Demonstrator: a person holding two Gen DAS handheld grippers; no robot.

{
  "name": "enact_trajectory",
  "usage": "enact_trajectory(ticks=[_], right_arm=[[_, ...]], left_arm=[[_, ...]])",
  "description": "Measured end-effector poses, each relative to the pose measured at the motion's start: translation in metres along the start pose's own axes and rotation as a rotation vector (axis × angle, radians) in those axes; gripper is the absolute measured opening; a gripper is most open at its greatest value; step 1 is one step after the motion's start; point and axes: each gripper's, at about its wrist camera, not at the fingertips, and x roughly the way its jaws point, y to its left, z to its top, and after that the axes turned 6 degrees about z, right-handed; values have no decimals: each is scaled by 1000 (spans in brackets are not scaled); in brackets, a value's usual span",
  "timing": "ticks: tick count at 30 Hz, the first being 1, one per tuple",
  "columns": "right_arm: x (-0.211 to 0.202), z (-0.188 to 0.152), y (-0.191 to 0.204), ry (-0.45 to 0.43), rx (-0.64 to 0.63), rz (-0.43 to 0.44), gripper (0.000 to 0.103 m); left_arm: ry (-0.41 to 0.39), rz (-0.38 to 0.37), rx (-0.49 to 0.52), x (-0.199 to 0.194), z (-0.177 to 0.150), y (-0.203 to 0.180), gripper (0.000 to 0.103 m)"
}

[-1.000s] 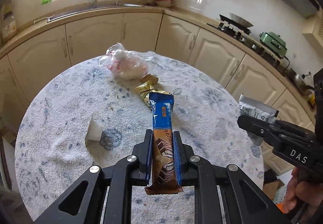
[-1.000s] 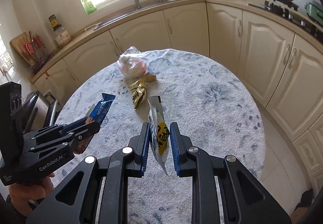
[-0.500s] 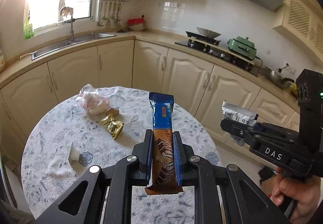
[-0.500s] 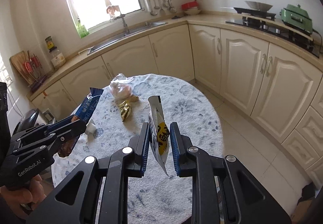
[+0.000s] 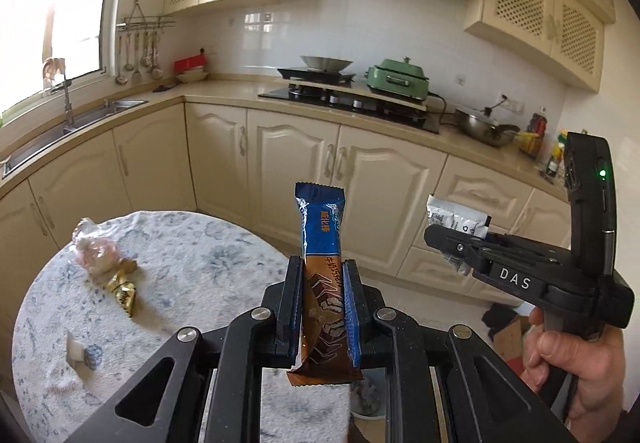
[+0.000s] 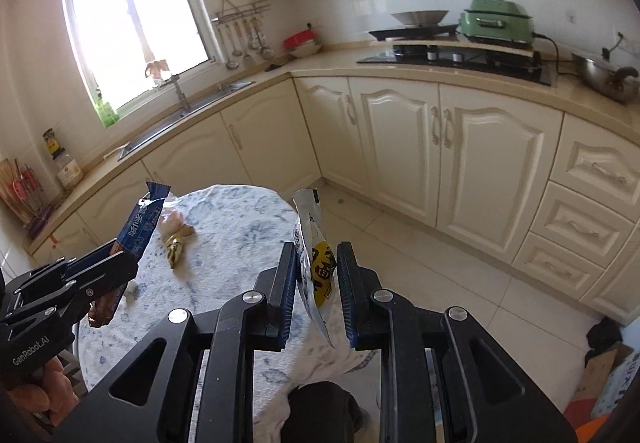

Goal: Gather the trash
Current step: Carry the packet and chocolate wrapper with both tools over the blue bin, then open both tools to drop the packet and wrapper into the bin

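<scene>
My left gripper is shut on a blue and brown snack bar wrapper that stands upright between its fingers; the same wrapper shows at the left of the right wrist view. My right gripper is shut on a white and yellow snack packet, whose white back sticks out of that gripper in the left wrist view. Both are lifted above the round table. On it lie a gold foil wrapper, a crumpled clear plastic bag and a small white cup.
Cream cabinets curve round the room under a counter with a sink, a hob and a green cooker. Pale tiled floor lies right of the table. A hand holds the right gripper's handle.
Both grippers rose and drew back from the table while swinging right, each keeping its wrapper. The table has slid to the lower left and the hob and floor came into view.
</scene>
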Motion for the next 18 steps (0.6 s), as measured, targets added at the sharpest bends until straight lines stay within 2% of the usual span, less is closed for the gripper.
enact_trajectory(ticks=[7, 13, 18], right_arm=[[0, -26, -66, 47, 97, -99, 20], [34, -76, -130, 181, 222, -149, 20], [64, -115, -170, 282, 323, -149, 20]], left_arm=[[120, -98, 25, 59, -4, -42, 15], [290, -162, 76, 132, -22, -90, 15], [441, -187, 109, 197, -42, -119, 15]])
